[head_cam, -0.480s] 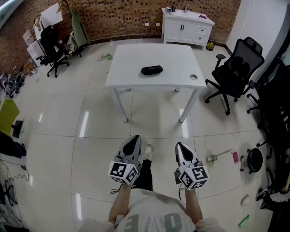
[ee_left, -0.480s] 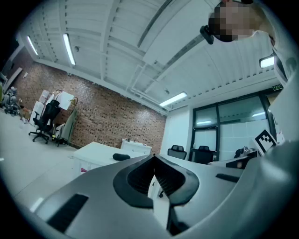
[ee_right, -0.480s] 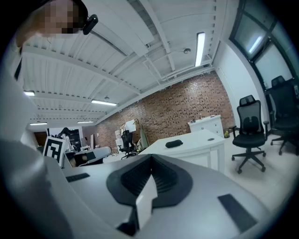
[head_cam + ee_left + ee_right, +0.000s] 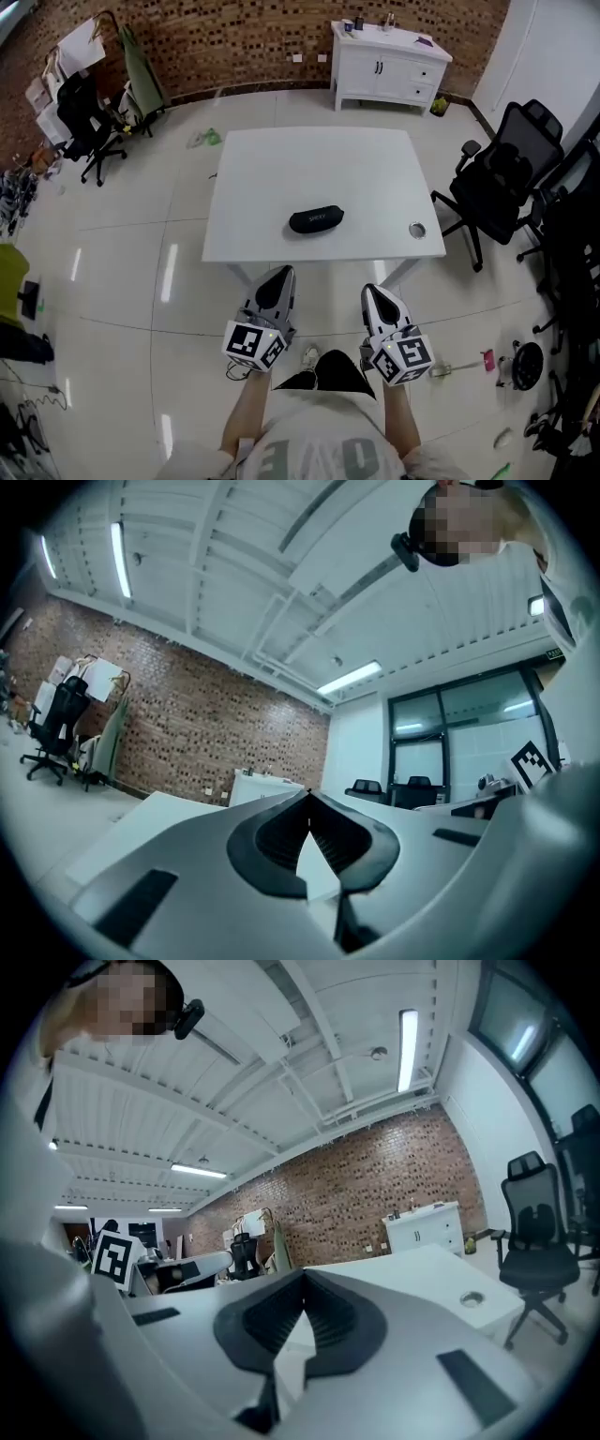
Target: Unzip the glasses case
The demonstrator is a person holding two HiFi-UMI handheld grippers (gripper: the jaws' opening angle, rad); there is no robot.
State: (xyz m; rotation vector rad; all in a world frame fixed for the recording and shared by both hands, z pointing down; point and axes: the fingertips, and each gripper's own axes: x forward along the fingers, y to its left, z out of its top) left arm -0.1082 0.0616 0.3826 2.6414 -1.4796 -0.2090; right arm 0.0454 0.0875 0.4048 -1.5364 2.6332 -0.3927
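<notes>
1. Two claws are held side by side just short of the near edge of the white counter (image 4: 281, 169), over the tiled floor (image 4: 122, 272).
2. The left claw (image 4: 280, 272) is seen closed in its gripper view, the jaw tips pressed together with nothing between them.
3. The right claw (image 4: 367, 290) is likewise closed on nothing, its tips meeting.
4. The black glasses case (image 4: 316, 219) is lain flat on the counter, near the front edge and about midway along it, ahead of and between the two claws and touched by neither.
5. The state of its zip cannot be made out.
6. A strip of bare counter top is left between the case and the claws.
7. A small round fitting (image 4: 417, 230) is set in the counter near its front right corner, well to the right of the case.
8. A black office chair (image 4: 502, 178) is placed just beside the counter's right edge.
9. A white cabinet (image 4: 389, 66) is stood against the brick wall (image 4: 234, 37) beyond the counter.
10. Another dark chair (image 4: 80, 117), with clutter around it, is seen at the far left.
11. Small items are scattered on the floor, among them a pink one (image 4: 487, 359) at the right.
</notes>
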